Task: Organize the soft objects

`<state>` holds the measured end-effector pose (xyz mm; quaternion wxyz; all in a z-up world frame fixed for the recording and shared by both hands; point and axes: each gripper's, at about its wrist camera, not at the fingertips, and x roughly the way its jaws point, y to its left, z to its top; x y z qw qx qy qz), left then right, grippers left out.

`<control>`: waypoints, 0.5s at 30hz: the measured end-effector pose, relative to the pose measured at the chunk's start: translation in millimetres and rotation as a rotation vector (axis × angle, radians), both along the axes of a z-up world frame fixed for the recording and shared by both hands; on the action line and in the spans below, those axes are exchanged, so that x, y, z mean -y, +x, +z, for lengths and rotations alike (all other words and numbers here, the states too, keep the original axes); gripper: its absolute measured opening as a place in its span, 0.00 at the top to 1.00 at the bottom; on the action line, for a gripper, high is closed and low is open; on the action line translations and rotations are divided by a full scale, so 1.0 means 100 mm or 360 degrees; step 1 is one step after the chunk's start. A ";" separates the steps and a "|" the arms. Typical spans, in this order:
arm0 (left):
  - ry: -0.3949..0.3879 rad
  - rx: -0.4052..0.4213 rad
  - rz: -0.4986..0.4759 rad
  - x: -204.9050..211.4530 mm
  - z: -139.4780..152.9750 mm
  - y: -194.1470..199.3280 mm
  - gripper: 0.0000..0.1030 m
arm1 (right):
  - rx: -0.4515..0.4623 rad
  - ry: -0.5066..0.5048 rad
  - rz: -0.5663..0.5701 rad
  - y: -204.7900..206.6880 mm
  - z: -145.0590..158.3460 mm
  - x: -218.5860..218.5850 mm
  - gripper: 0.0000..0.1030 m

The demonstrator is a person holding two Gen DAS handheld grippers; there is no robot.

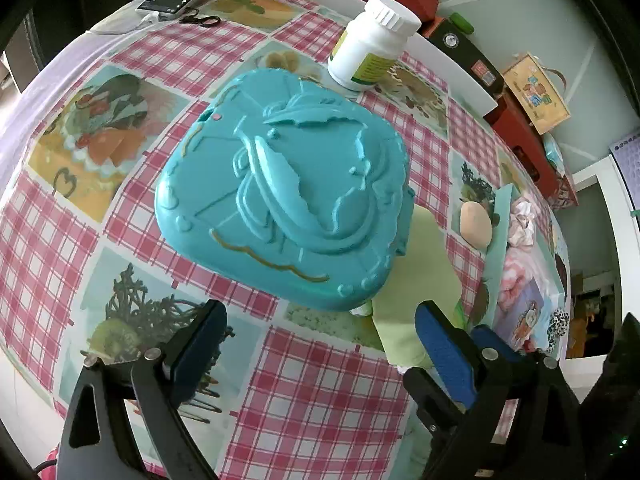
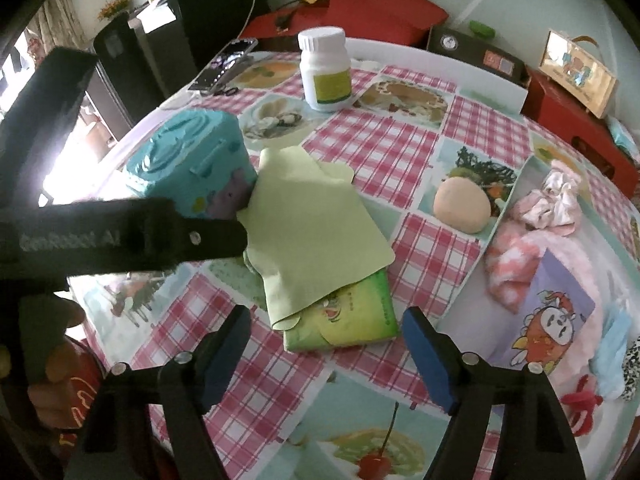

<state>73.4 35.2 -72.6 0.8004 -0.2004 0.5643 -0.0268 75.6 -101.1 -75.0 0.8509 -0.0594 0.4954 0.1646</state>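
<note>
On the checked bench (image 2: pixel 400 128), we are lowering the released right tool (image 2: pixel 326 354) squarely over the green packet (image 2: pixel 348 320), left tool (image 1: pixel 320 344) released beside the teal case (image 1: pixel 280 200), avoiding snagging the cloth (image 2: pixel 312 224).

Both fisheye views look steeply down along their fingers at the checked tabletop (image 1: pixel 312 400) from close above. The left one sits nearest the teal case (image 1: pixel 288 200). Both share that case, the green cloth (image 2: pixel 312 220) and the white bottle (image 2: pixel 326 70).
</note>
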 end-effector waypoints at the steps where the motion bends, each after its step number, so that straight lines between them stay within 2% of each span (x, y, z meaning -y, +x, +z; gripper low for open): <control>1: -0.0001 -0.0001 0.0002 0.00 0.00 0.00 0.07 | -0.0016 -0.0002 0.0004 0.01 -0.03 0.00 0.25; 11: -0.0008 -0.0004 0.0004 0.01 -0.01 0.00 0.07 | -0.0022 -0.0077 0.0033 0.01 -0.08 -0.04 0.26; 15: -0.0017 -0.0004 0.0001 0.00 -0.01 0.01 0.07 | -0.0039 -0.0037 0.0086 -0.02 -0.07 -0.07 0.27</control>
